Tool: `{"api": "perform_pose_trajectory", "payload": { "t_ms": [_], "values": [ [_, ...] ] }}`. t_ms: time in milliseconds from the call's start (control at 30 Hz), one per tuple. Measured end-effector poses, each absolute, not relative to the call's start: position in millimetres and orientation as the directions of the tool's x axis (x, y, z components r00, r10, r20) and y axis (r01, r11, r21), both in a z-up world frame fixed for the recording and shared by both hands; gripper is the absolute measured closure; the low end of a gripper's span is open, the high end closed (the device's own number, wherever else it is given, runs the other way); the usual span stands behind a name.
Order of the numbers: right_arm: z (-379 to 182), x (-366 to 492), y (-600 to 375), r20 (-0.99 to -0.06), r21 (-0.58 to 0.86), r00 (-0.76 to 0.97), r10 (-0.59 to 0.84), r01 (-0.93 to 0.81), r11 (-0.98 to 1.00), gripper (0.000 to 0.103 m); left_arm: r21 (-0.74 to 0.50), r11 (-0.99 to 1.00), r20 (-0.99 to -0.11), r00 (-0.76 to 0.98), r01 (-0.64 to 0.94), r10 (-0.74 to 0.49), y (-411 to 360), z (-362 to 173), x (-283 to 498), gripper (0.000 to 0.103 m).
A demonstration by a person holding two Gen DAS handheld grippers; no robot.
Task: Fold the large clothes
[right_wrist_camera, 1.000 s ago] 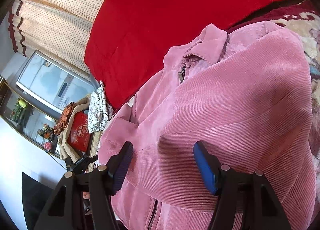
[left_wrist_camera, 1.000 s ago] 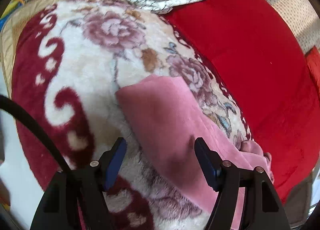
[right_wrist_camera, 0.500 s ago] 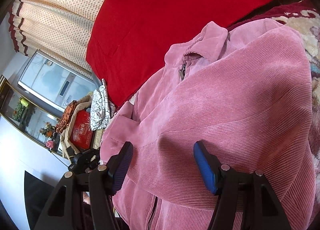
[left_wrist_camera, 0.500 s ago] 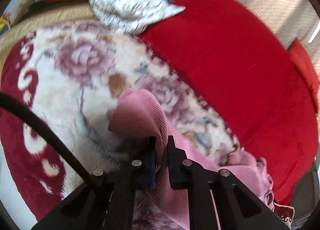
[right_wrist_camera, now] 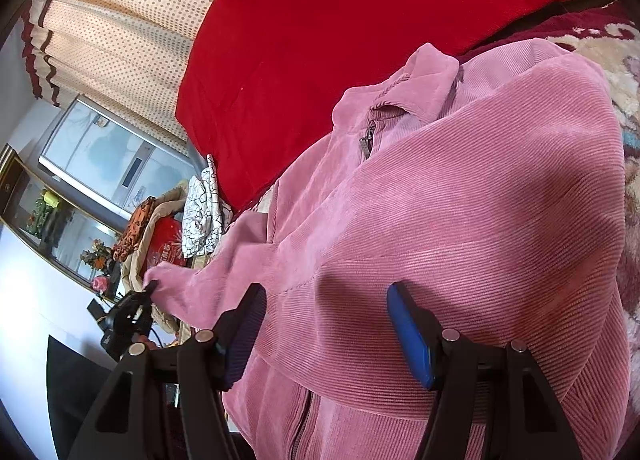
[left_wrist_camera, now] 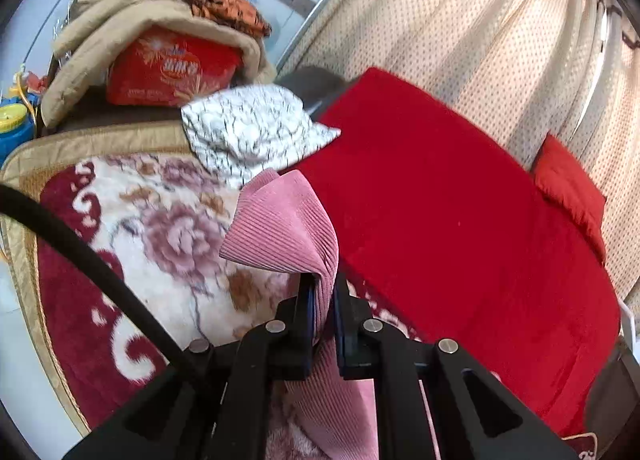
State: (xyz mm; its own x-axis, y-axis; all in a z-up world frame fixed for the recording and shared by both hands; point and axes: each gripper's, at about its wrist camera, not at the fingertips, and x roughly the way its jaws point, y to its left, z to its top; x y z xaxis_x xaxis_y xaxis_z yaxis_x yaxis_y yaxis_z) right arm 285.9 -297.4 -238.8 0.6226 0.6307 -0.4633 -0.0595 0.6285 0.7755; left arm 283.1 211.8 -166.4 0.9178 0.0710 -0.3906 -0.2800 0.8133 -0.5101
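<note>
A pink corduroy jacket (right_wrist_camera: 460, 199) lies on a floral fleece blanket (left_wrist_camera: 160, 244), its collar and zipper toward a red cover. My left gripper (left_wrist_camera: 323, 288) is shut on the end of the jacket's sleeve (left_wrist_camera: 280, 232), which hangs lifted above the blanket. In the right wrist view that same left gripper (right_wrist_camera: 150, 286) shows small at the left, pinching the sleeve (right_wrist_camera: 208, 280). My right gripper (right_wrist_camera: 326, 324) hovers open just above the jacket's body, blue pads wide apart, with no fabric between them.
A red cover (left_wrist_camera: 460, 244) lies beyond the jacket, with a red pillow (left_wrist_camera: 572, 187) before the dotted curtains (left_wrist_camera: 460, 27). A white patterned cloth (left_wrist_camera: 252, 127) sits at the blanket's far edge. Behind it are a beige garment over a red package (left_wrist_camera: 172, 67) and a cabinet.
My left gripper closed on the sleeve end, then rose and tilted upward, drawing the sleeve off the blanket. The right gripper stayed where it was, still open.
</note>
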Motion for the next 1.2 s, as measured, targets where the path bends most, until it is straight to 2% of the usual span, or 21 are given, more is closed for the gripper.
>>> {"api": "perform_pose_trajectory", "payload": {
  "t_ms": [67, 267, 467, 567, 633, 700, 767, 800, 833, 900, 967, 1033, 1200],
  "values": [
    [-238.9, 285.8, -297.4, -0.462, 0.774, 0.622, 0.632, -0.064, 0.63, 0.036, -0.501, 0.824, -0.361, 0.929, -0.266, 0.08, 208.6, -159.1, 279.3, 0.095],
    [-239.7, 285.2, -298.1, -0.461, 0.773, 0.618, 0.637, -0.074, 0.63, 0.036, -0.466, 0.877, -0.279, 0.96, -0.116, -0.021, 174.1, -135.1, 278.2, 0.095],
    [-236.6, 283.2, -303.9, -0.46, 0.788, 0.608, 0.646, -0.056, 0.614, 0.036, -0.364, 0.923, -0.226, 0.949, 0.125, -0.218, 83.2, -109.1, 277.3, 0.095],
    [-233.9, 278.9, -311.1, -0.461, 0.786, 0.624, 0.631, -0.043, 0.616, 0.036, -0.296, 0.912, -0.216, 0.91, 0.284, -0.354, 16.3, -103.6, 272.7, 0.095],
    [-231.1, 276.0, -317.1, -0.46, 0.78, 0.641, 0.614, -0.038, 0.625, 0.036, -0.261, 0.892, -0.221, 0.877, 0.37, -0.428, -24.5, -103.3, 268.6, 0.095],
    [-228.3, 272.4, -327.1, -0.444, 0.788, 0.663, 0.603, -0.032, 0.615, 0.036, -0.203, 0.864, -0.27, 0.822, 0.46, -0.501, -67.1, -107.5, 267.0, 0.095],
    [-225.7, 269.0, -338.2, -0.422, 0.802, 0.683, 0.596, -0.024, 0.596, 0.034, -0.095, 0.863, -0.341, 0.799, 0.496, -0.496, -101.9, -115.5, 265.0, 0.089],
    [-224.2, 268.3, -342.9, -0.415, 0.808, 0.692, 0.591, -0.018, 0.588, 0.034, -0.043, 0.854, -0.358, 0.79, 0.518, -0.498, -112.8, -119.3, 262.0, 0.072],
    [-222.7, 267.1, -347.4, -0.404, 0.816, 0.702, 0.587, -0.013, 0.577, 0.034, -0.024, 0.854, -0.352, 0.795, 0.52, -0.494, -112.2, -119.5, 260.6, 0.049],
    [-219.5, 265.1, -354.1, -0.371, 0.837, 0.714, 0.594, -0.021, 0.547, 0.032, -0.02, 0.875, -0.326, 0.824, 0.484, -0.463, -99.4, -117.6, 257.8, 0.026],
    [-215.6, 264.0, -353.2, -0.359, 0.838, 0.714, 0.601, -0.036, 0.544, 0.03, -0.067, 0.908, -0.309, 0.856, 0.414, -0.414, -64.6, -113.7, 266.6, 0.024],
    [-214.1, 264.2, -348.8, -0.359, 0.837, 0.708, 0.609, -0.045, 0.545, 0.03, -0.156, 0.93, -0.338, 0.867, 0.332, -0.366, -21.3, -117.6, 280.8, 0.018],
    [-217.3, 269.2, -332.2, -0.366, 0.837, 0.686, 0.629, -0.052, 0.545, 0.03, -0.313, 0.944, -0.527, 0.809, 0.101, -0.261, 67.5, -161.5, 325.2, 0.017]
  ]
}}
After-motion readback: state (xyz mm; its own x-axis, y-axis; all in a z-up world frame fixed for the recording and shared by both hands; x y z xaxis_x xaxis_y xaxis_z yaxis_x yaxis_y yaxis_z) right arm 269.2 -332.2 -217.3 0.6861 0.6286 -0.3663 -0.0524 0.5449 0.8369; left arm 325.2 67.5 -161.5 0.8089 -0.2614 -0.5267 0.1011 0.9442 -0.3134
